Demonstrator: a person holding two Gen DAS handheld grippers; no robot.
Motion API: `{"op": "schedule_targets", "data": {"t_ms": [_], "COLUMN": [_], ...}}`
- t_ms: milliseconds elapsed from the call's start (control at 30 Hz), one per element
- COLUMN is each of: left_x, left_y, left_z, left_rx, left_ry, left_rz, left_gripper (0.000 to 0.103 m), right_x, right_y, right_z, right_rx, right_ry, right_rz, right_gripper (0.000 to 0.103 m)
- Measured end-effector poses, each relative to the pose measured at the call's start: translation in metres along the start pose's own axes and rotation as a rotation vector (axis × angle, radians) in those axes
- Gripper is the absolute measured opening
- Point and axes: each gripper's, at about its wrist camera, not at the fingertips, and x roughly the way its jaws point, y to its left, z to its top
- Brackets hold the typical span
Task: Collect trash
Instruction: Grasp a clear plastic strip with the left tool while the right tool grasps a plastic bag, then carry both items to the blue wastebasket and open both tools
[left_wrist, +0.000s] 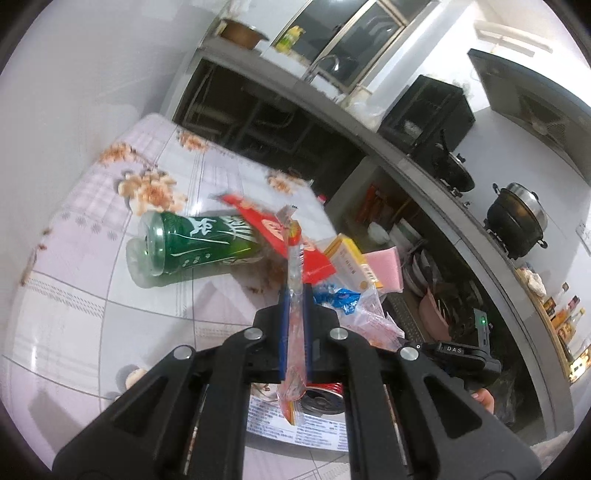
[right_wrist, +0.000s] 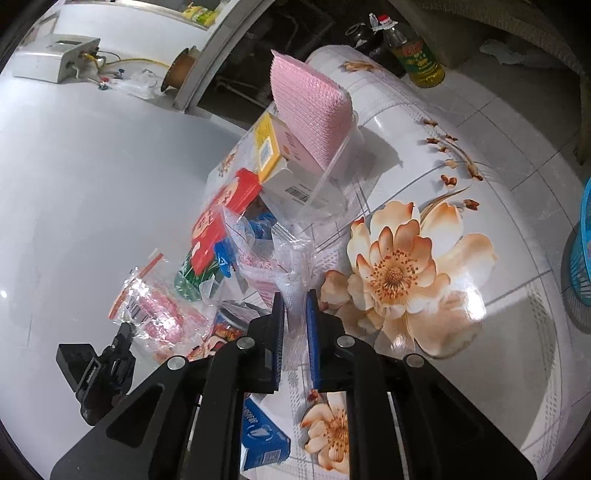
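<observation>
Two grippers each pinch plastic: the left gripper (left_wrist: 294, 295) is clamped on a clear wrapper (left_wrist: 295, 266), lifted above the table (left_wrist: 74, 314); the right gripper (right_wrist: 295, 299) grips a thin clear bag (right_wrist: 295, 258) holding a pink sponge (right_wrist: 310, 110), boxes (right_wrist: 269, 147) and a red packet (right_wrist: 221, 210). Likely bagging trash; next, the wrapper needs dropping into the bag's mouth. A green bottle (left_wrist: 192, 243) lies loose.

Right tool (right_wrist: 295, 295) seemingly on clear bag (right_wrist: 291, 254)
</observation>
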Motion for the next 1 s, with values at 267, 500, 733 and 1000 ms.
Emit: {"op": "schedule_targets", "data": {"t_ms": [267,500,733,1000], "left_x": [-0.033,-0.052,-0.061,-0.058], "left_y": [-0.022,-0.036,-0.051,-0.071], "left_z": [0.004,0.006,0.006,0.002], "left_rx": [0.056,0.08,0.102,0.124], "left_ry": [-0.065,-0.095,-0.111,-0.096], "left_rz": [0.001,0.011,0.007,-0.028], "left_gripper": [0.005,0.005,0.005,0.005], "right_x": [-0.025,-0.043,-0.06,-0.083], "right_y": [0.006,0.008,0.009,0.007], "right_z": [-0.011,-0.014,-0.015,-0.016], "right_rx": [-0.02,-0.019,-0.018,-0.025], "right_ry": [-0.036,-0.065,-0.088,-0.118], "right_rz": [0.031,0.075,0.13,0.19], "right_gripper": [0.012,0.011,0.011,0.011]}}
